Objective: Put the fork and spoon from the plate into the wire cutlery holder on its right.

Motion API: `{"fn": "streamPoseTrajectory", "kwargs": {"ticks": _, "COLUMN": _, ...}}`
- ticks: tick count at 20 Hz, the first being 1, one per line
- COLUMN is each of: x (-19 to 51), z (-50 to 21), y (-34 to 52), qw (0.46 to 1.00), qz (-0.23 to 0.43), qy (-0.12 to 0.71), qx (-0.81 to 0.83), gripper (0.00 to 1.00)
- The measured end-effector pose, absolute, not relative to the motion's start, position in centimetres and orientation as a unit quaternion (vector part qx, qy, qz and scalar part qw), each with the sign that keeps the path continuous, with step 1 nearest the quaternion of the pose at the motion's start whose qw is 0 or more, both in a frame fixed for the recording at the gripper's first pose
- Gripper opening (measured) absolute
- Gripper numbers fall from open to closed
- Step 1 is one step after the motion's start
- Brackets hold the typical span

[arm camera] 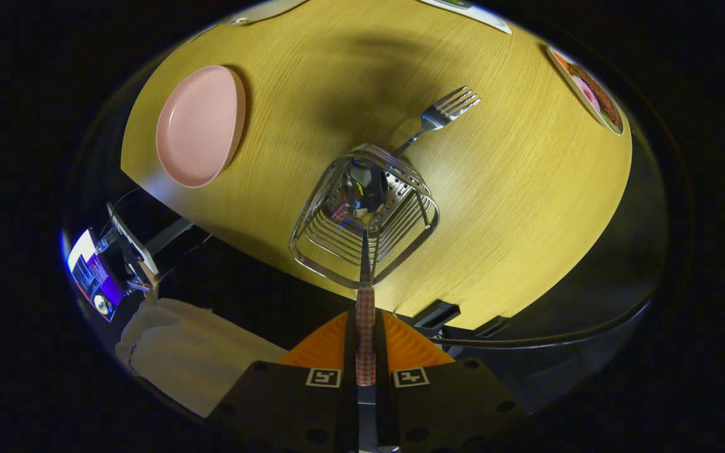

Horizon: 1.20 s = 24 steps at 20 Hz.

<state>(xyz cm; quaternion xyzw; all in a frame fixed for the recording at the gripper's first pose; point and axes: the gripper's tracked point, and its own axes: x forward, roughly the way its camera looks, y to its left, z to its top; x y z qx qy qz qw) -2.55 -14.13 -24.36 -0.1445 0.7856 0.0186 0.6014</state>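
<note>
I look straight down onto the wire cutlery holder [337, 242], which stands on the wooden table just ahead of my fingers. My gripper [365, 333] is shut on the red-checked handle of the spoon [362, 189]. The spoon hangs upright with its bowl inside the holder's mouth. The fork [447, 110] points its tines away beyond the holder, and its handle vanishes behind the holder's far rim. Left of the holder lies the pink plate [199, 126], with nothing on it.
The round table's near edge [262, 255] runs just under the holder. A white sleeve [180, 352] and a small screen device [95, 277] sit below the table at the left. Picture cards [589, 91] lie at the table's far right rim.
</note>
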Motion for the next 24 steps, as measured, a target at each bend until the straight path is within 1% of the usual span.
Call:
{"fn": "streamPoseTrajectory", "kwargs": {"ticks": 2, "x": -2.4, "z": -24.2, "y": -14.0, "qw": 0.605, "qz": 0.016, "qy": 0.784, "qx": -0.138, "gripper": 0.16}}
{"fn": "streamPoseTrajectory", "kwargs": {"ticks": 3, "x": -2.1, "z": -24.1, "y": -14.2, "qw": 0.611, "qz": 0.018, "qy": 0.779, "qx": -0.143, "gripper": 0.18}}
{"fn": "streamPoseTrajectory", "kwargs": {"ticks": 4, "x": -1.9, "z": -23.9, "y": -14.3, "qw": 0.619, "qz": 0.022, "qy": 0.771, "qx": -0.147, "gripper": 0.22}}
{"fn": "streamPoseTrajectory", "kwargs": {"ticks": 5, "x": -1.7, "z": -23.8, "y": -14.3, "qw": 0.630, "qz": 0.026, "qy": 0.762, "qx": -0.149, "gripper": 0.39}}
{"fn": "streamPoseTrajectory", "kwargs": {"ticks": 6, "x": -1.4, "z": -23.3, "y": -13.9, "qw": 0.643, "qz": 0.029, "qy": 0.751, "qx": -0.146, "gripper": 0.49}}
{"fn": "streamPoseTrajectory", "kwargs": {"ticks": 7, "x": -1.2, "z": -23.1, "y": -13.4, "qw": 0.658, "qz": 0.033, "qy": 0.740, "qx": -0.136, "gripper": 0.51}}
{"fn": "streamPoseTrajectory", "kwargs": {"ticks": 9, "x": -0.6, "z": -21.8, "y": -12.5, "qw": 0.691, "qz": 0.038, "qy": 0.712, "qx": -0.122, "gripper": 0.82}}
{"fn": "streamPoseTrajectory", "kwargs": {"ticks": 11, "x": -0.3, "z": -20.6, "y": -11.9, "qw": 0.720, "qz": 0.041, "qy": 0.684, "qx": -0.109, "gripper": 1.00}}
{"fn": "streamPoseTrajectory", "kwargs": {"ticks": 14, "x": -0.8, "z": -19.2, "y": -11.1, "qw": 0.757, "qz": 0.043, "qy": 0.645, "qx": -0.093, "gripper": 0.99}}
{"fn": "streamPoseTrajectory", "kwargs": {"ticks": 20, "x": -2.8, "z": -16.2, "y": -8.8, "qw": 0.812, "qz": 0.059, "qy": 0.577, "qx": -0.064, "gripper": 0.99}}
{"fn": "streamPoseTrajectory", "kwargs": {"ticks": 24, "x": -2.7, "z": -13.3, "y": -6.8, "qw": 0.865, "qz": 0.051, "qy": 0.497, "qx": -0.041, "gripper": 1.00}}
